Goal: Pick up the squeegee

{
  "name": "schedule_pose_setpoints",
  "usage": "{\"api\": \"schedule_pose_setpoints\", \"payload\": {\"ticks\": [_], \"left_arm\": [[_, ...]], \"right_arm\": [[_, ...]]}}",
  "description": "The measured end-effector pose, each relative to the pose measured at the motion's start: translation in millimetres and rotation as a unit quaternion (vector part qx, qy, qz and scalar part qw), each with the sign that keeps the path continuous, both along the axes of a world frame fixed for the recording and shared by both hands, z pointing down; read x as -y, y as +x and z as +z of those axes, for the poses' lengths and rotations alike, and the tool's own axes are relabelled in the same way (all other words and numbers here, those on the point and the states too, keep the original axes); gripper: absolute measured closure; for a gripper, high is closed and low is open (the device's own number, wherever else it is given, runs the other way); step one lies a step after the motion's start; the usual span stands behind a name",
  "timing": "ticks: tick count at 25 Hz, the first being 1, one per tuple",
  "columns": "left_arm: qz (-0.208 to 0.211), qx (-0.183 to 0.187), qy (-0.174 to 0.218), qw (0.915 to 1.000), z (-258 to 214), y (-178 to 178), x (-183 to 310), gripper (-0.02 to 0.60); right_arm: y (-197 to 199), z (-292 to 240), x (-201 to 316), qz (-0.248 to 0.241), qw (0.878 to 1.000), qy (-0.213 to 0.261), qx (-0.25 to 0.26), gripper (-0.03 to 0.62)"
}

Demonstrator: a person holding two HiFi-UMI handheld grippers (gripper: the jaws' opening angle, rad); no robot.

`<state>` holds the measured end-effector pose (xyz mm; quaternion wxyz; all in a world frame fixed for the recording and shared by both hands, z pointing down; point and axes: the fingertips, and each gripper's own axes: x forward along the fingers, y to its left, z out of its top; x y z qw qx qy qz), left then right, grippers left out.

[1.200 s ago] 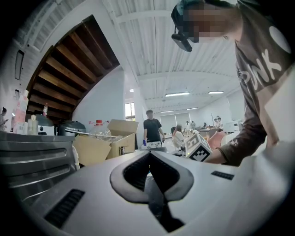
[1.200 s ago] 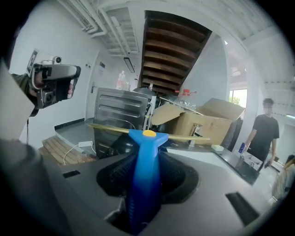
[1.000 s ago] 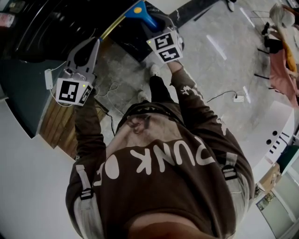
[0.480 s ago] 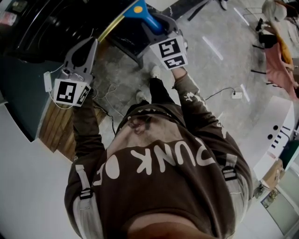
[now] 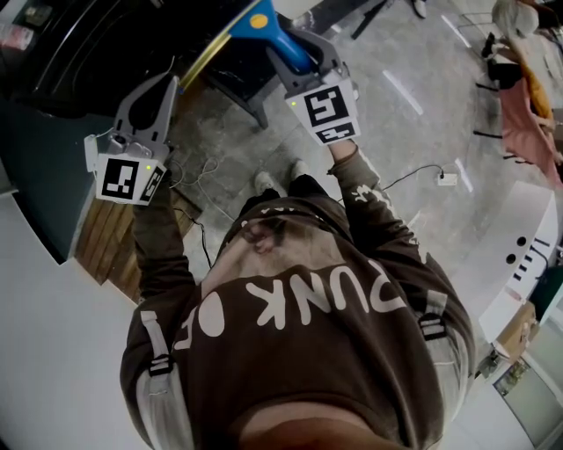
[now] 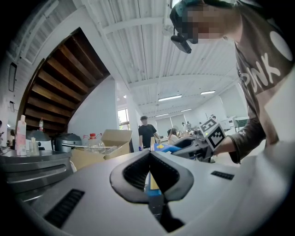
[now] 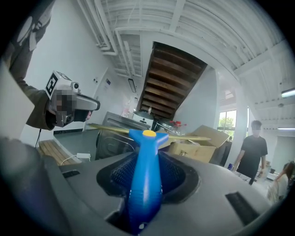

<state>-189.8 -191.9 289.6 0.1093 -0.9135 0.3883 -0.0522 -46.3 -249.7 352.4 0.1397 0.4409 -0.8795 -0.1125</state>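
The right hand-held gripper [image 7: 147,159], its jaws narrowed around the blue handle, grips the squeegee [image 5: 271,28]. The squeegee is clear of any surface at 12 o'clock in the head view, with its yellow blade [image 7: 196,137] lying crosswise beyond the jaws. The left hand-held gripper [image 5: 165,92], at 10 o'clock, has its jaws together and looks empty. A firm, level grip should stop the long blade tipping or clipping the grey metal unit [image 7: 115,138] beyond.

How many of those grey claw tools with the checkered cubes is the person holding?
2. The left gripper is at the head view's left, jaws together; the right gripper is at the upper middle, clamped on the blue squeegee. None seems hidden.
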Motion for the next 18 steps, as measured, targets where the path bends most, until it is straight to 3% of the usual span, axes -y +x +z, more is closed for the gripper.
{"api": "schedule_pose_setpoints", "payload": {"ticks": [12, 18], "left_arm": [[-0.022, 0.007, 0.012, 0.9997, -20.8, 59.5, -7.0, 0.580], [-0.021, 0.011, 0.019, 0.9995, -30.1, 71.8, -14.1, 0.580]], "right_arm": [[59.7, -44.6, -18.1, -0.043, 0.998, 0.051, 0.022, 0.451], [74.8, -54.5, -32.4, -0.052, 0.996, 0.068, 0.021, 0.451]]}}
